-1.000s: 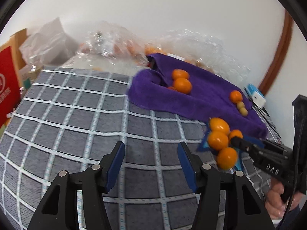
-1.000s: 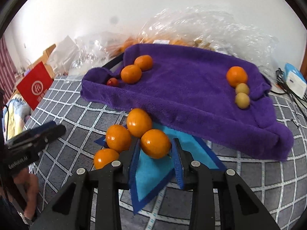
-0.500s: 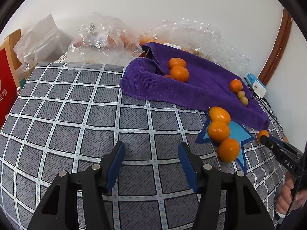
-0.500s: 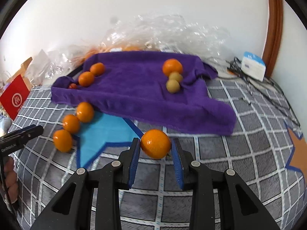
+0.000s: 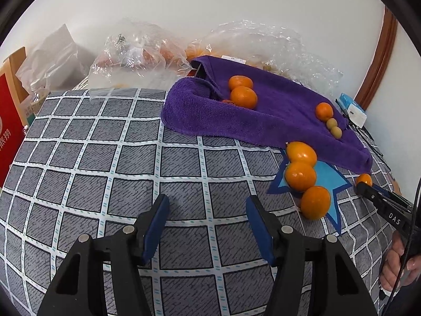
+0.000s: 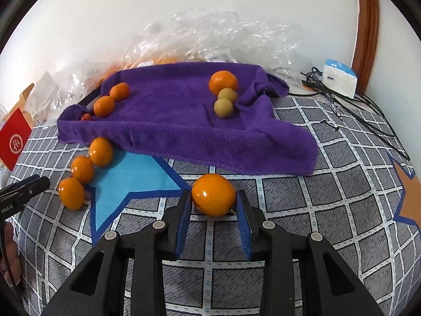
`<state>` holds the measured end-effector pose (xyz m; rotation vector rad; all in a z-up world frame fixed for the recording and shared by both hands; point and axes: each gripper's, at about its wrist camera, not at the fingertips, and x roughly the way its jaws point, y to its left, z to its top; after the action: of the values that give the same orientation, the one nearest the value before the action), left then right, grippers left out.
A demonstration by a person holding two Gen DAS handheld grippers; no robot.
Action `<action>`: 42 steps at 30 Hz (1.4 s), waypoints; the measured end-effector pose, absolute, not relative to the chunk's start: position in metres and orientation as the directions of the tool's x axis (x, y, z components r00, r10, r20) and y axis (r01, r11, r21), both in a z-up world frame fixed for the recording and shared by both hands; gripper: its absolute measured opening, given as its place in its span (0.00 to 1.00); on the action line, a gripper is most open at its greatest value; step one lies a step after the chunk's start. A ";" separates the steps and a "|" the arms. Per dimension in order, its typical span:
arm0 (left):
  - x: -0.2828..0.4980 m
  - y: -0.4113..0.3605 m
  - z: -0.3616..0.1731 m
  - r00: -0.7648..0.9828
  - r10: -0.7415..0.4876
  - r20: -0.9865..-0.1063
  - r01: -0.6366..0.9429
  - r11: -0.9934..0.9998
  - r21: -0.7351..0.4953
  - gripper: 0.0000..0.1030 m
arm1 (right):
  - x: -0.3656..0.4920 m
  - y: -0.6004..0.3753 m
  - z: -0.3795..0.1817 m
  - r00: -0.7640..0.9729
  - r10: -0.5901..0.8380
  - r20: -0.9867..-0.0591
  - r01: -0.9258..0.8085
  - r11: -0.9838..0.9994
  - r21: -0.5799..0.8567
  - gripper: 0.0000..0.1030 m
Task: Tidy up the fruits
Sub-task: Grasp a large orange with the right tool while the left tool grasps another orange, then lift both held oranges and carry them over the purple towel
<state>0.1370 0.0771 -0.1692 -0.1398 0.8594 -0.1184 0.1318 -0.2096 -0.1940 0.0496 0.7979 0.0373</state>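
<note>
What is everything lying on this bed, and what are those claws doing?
Round orange tangerines: three in a row beside the blue star; three on the towel; one in the right claw.
Small yellow-green round fruits: two, on the towel beside a tangerine.
Purple terry towel: one, draped at the back.
Grey checked bedcover: one, with a blue star patch.
Clear crinkled plastic bags: several, against the wall.
White and blue box: one, far right, with black cables.
Red paper bag: one, far left.
Left claw: jaws opening, nothing between them.
Right claw: shut on the tangerine.
</note>
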 end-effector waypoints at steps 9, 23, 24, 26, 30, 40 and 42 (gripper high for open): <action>0.121 0.051 -0.150 0.653 -0.242 -0.717 0.163 0.970 -0.180 0.56 | 0.126 -0.213 -0.191 0.719 0.051 -0.693 -0.001 0.997 0.071 0.33; 0.139 -0.024 -0.155 0.581 -0.278 -0.765 0.253 0.955 -0.155 0.55 | 0.126 -0.235 -0.190 0.721 0.024 -0.692 0.077 0.990 0.114 0.33; 0.139 -0.026 -0.157 0.578 -0.274 -0.769 0.245 0.957 -0.157 0.49 | 0.126 -0.235 -0.190 0.721 0.026 -0.692 0.076 0.990 0.117 0.33; 0.141 -0.029 -0.163 0.573 -0.235 -0.785 0.223 0.967 -0.127 0.37 | 0.127 -0.234 -0.191 0.719 0.032 -0.695 0.070 0.990 0.119 0.33; 0.134 -0.020 -0.158 0.609 -0.220 -0.762 0.210 0.971 -0.113 0.32 | 0.126 -0.231 -0.190 0.721 0.029 -0.692 0.060 0.993 0.105 0.33; 0.137 0.039 -0.159 0.645 -0.152 -0.749 0.082 0.988 -0.130 0.32 | 0.127 -0.228 -0.191 0.716 0.043 -0.696 0.037 0.994 0.100 0.33; 0.138 0.047 -0.167 0.640 -0.173 -0.748 0.061 0.983 -0.175 0.32 | 0.127 -0.228 -0.191 0.713 0.054 -0.699 0.030 0.994 0.107 0.33</action>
<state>0.1380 0.0471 -0.1668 -0.1378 0.8664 -0.1341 0.1272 -0.2284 -0.1913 0.1132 0.7767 0.0132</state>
